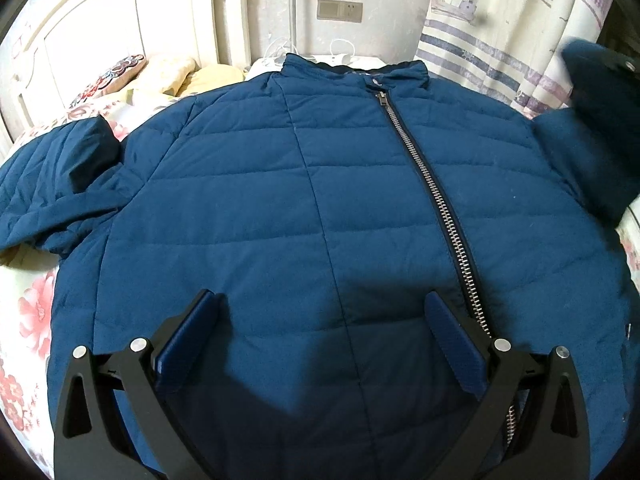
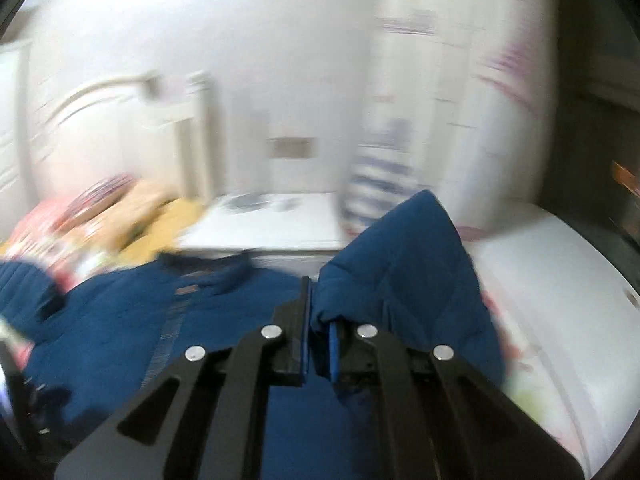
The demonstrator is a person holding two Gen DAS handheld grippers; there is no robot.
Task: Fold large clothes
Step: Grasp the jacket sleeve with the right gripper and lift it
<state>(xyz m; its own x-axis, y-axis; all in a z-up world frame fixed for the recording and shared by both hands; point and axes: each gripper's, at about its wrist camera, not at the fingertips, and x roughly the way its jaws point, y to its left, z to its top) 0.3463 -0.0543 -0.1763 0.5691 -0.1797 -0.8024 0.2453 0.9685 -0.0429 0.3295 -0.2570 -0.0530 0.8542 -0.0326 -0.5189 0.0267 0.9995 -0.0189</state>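
With the quilted blue zip-front jacket [image 1: 320, 200] spread flat on the floral-sheeted bed [image 1: 28, 300], its right sleeve [image 2: 400, 260], clamped in the closed right hand-held gripper [image 2: 320, 344], should be carried across the chest while the gaping, empty left hand-held gripper [image 1: 324, 320] is pressed onto the front panel.

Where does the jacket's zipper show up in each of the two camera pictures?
Left wrist view: the zipper runs from the collar down right of centre, past the open left gripper.
Right wrist view: a blurred pale streak at lower left, probably the zipper.
Shared landmark: the wall switch plate.
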